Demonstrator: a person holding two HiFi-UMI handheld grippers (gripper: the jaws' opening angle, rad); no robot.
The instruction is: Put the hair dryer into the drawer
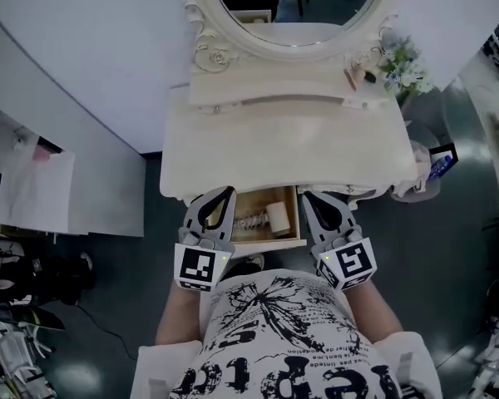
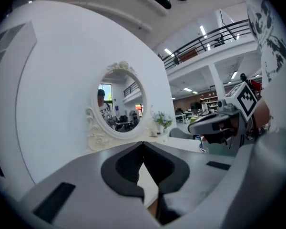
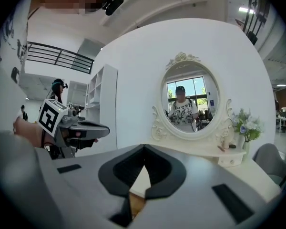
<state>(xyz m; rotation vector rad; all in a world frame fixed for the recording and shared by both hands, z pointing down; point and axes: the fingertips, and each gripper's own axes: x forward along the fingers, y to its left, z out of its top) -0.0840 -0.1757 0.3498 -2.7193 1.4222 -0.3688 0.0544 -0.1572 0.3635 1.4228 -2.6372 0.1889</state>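
**A:** Left tool (image 2: 143,142): jaws pressed together, tips meeting, nothing in them. Right tool (image 3: 144,147): the same, closed and empty.

**B:** Where do they sit?

**A:** Head view, lower centre. One on each side of the drawer (image 1: 270,242), tips up by the counter's front edge, the pair apart from each other.

**B:** Hair dryer?

**A:** The hair dryer (image 1: 276,218) lies inside the open drawer, pale body to the right, coiled cord on its left. Neither tool touches it.

**B:** Surface and room?

**A:** Cream counter (image 1: 233,152), top bare across the middle. A raised shelf (image 1: 274,86) runs along the back under the mirror (image 1: 295,7). White curved wall (image 1: 83,65) behind, dark glossy floor (image 1: 150,223) on both sides.

**B:** Count.

**A:** Two tools. One drawer, out. One hair dryer. One oval mirror. One bunch of flowers (image 1: 403,65), upper right. Two small items on the shelf, too small to name.

**B:** Edges, room to move?

**A:** The drawer juts from the counter's front edge toward the person, its lip near the printed shirt (image 1: 283,339). There is open floor left of the counter and clutter (image 1: 17,306) along the frame's lower left.
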